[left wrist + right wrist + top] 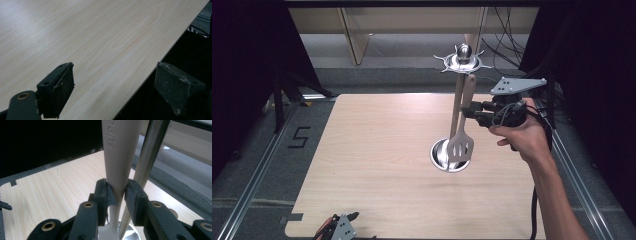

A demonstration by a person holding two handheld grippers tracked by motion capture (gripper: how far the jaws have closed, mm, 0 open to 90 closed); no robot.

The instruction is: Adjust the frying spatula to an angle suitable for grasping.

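Observation:
A metal utensil stand rises from a round base (439, 155) on the wooden table (377, 150), with a steel pole (458, 102) and a hooked crown (463, 60) on top. A beige slotted spatula (462, 142) hangs upright beside the pole, blade down. My right gripper (468, 111) is shut on the spatula's handle (119, 162), with the pole (150, 150) just behind. My left gripper (343, 225) lies at the table's near edge. In the left gripper view its jaws stand wide apart (115, 85) with nothing between them.
Metal rails (257, 175) run along both sides of the table. Cables (507, 45) hang at the back right, and a wooden shelf unit (357, 35) stands behind. Black curtains close in left and right.

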